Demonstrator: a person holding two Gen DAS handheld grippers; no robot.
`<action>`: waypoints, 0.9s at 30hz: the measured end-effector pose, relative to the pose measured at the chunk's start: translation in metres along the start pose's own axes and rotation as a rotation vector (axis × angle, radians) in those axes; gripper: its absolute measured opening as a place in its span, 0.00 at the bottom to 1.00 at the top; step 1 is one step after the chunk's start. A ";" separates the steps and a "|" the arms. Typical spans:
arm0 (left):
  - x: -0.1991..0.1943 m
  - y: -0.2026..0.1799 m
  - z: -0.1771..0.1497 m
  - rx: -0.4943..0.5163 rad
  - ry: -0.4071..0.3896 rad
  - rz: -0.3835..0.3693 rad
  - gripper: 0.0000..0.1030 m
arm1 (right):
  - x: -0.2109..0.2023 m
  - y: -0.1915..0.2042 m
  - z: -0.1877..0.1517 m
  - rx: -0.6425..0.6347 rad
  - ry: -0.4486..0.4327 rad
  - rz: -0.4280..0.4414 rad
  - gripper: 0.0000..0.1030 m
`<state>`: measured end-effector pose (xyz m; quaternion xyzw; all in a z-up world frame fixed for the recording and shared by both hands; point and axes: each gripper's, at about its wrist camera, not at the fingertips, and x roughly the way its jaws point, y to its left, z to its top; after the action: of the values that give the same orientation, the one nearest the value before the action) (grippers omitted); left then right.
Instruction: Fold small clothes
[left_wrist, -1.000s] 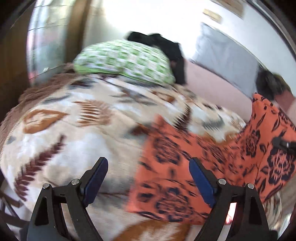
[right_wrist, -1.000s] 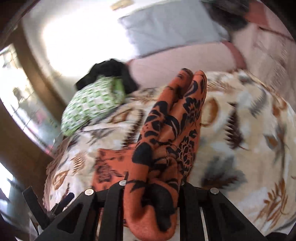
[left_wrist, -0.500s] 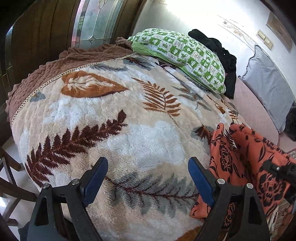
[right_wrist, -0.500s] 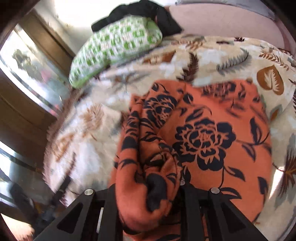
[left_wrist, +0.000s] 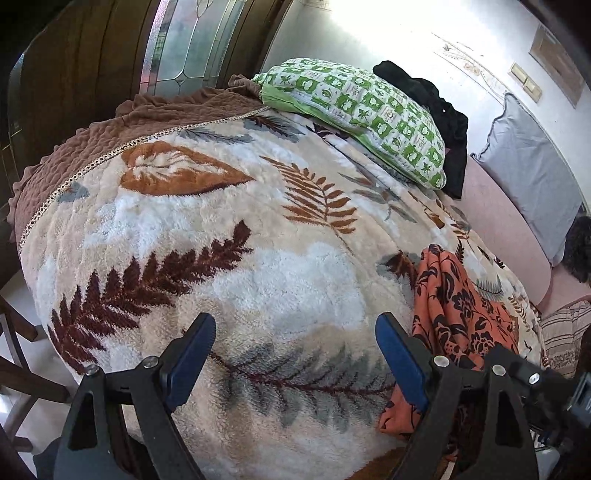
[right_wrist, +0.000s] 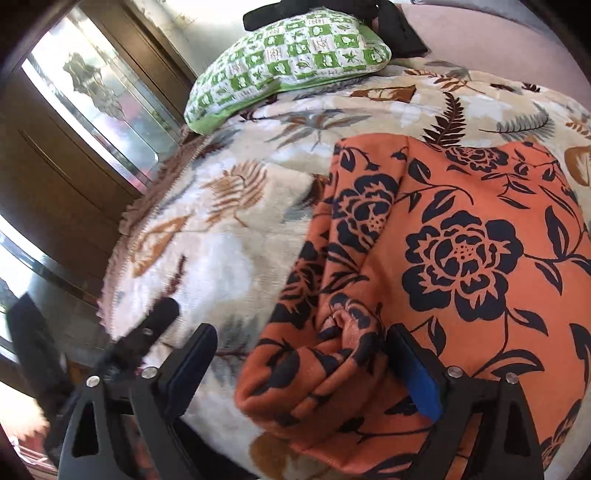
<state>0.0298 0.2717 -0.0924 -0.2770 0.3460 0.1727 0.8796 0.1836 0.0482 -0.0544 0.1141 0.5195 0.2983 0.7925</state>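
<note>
At the far left of the left wrist view a wooden door with a leaded glass panel (left_wrist: 177, 48) stands behind the bed, and a brown quilted cover (left_wrist: 122, 129) edges the bed's near-left corner. A plush leaf-print blanket (left_wrist: 229, 236) covers the bed. The left gripper (left_wrist: 295, 354) hangs over this blanket with its blue-padded jaws spread wide and nothing between them. Further right, a green-and-white checked pillow (left_wrist: 369, 114) lies at the head of the bed, a black garment (left_wrist: 436, 114) bunched just behind it, and a grey cushion (left_wrist: 532, 177) leans against the wall beyond. The orange floral garment (left_wrist: 454, 310) lies on the blanket at the right, just beside the left gripper's right finger. In the right wrist view the same garment (right_wrist: 461, 258) spreads flat over the blanket (right_wrist: 229, 229), its left edge folded over into a thick rolled fold. The right gripper (right_wrist: 303, 369) stands released, jaws apart, with that rolled fold lying between them close to the right pad; the left pad is clear of the cloth. The pillow (right_wrist: 291, 55) sits at the top.
</note>
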 end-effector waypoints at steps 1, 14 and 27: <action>-0.003 -0.002 -0.001 0.010 -0.005 -0.020 0.85 | -0.012 -0.009 0.000 0.045 -0.033 0.031 0.92; -0.022 -0.119 -0.045 0.303 0.134 -0.238 0.85 | -0.111 -0.123 -0.033 0.367 -0.215 0.131 0.92; 0.040 -0.085 -0.045 0.292 0.304 -0.087 0.39 | -0.070 -0.139 -0.047 0.329 -0.093 0.214 0.92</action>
<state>0.0768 0.1815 -0.1166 -0.1840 0.4837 0.0389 0.8548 0.1713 -0.1096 -0.0900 0.3103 0.5089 0.2862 0.7502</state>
